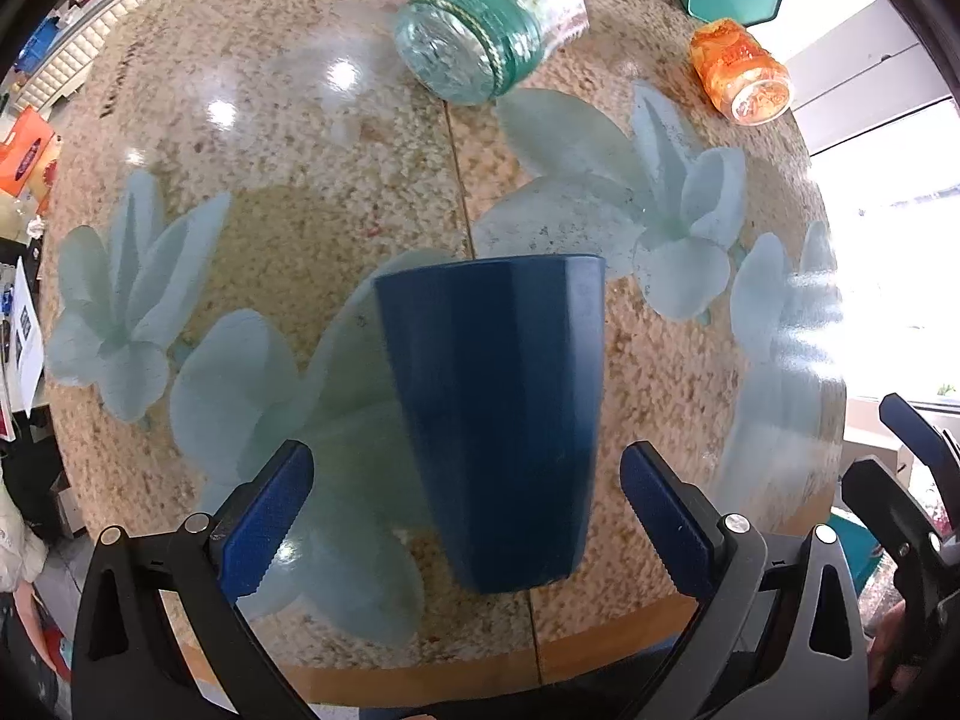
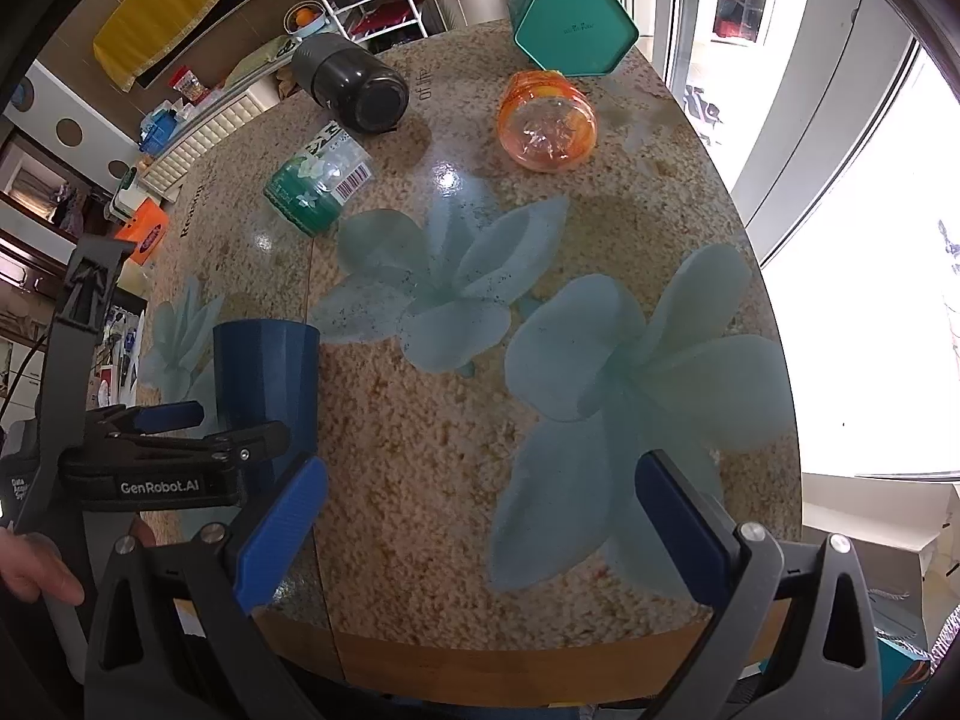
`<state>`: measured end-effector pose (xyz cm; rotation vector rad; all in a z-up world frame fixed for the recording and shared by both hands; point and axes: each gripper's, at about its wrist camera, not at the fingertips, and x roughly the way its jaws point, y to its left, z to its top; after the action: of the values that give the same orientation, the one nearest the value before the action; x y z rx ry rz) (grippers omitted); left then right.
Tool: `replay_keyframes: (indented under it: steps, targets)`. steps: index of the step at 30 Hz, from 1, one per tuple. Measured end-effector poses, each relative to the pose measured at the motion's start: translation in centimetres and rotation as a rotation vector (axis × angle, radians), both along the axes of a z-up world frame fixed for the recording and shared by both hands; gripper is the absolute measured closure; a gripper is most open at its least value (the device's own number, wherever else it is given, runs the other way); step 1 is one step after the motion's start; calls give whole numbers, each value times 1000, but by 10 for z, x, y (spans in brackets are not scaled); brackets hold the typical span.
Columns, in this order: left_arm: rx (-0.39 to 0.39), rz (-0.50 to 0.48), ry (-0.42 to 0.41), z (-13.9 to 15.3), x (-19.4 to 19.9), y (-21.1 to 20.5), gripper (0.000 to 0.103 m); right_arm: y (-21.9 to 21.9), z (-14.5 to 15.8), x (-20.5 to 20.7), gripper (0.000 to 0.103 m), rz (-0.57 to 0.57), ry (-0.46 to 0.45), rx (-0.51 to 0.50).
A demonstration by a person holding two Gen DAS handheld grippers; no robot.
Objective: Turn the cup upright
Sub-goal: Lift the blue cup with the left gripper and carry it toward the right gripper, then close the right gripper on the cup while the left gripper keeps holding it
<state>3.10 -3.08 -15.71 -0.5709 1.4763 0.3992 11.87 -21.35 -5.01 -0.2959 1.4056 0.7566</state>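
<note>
A dark blue faceted cup (image 1: 495,420) stands on the flowered table, its wide end at the top in the left wrist view. My left gripper (image 1: 468,516) is open, its blue pads on either side of the cup's lower part with gaps on both sides. The right wrist view shows the same cup (image 2: 267,372) at the left with the left gripper (image 2: 240,426) around it. My right gripper (image 2: 480,528) is open and empty over the table's near edge, to the right of the cup.
A green-labelled clear jar (image 1: 486,30) and an orange jar (image 1: 741,69) lie on their sides at the back. A teal hexagonal tin (image 2: 570,24) and a black jar (image 2: 354,84) sit farther back. The table's front edge (image 2: 510,654) is close to both grippers.
</note>
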Motion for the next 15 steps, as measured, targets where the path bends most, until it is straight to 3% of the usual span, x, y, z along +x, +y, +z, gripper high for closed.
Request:
replay_keyframes:
  steps: [9, 15]
  targets:
    - [36, -19, -70, 65, -43, 8, 0, 18, 12, -9, 0, -7, -3, 19]
    - [53, -40, -106, 82, -71, 29, 0, 45, 22, -28, 0, -15, -33, 35]
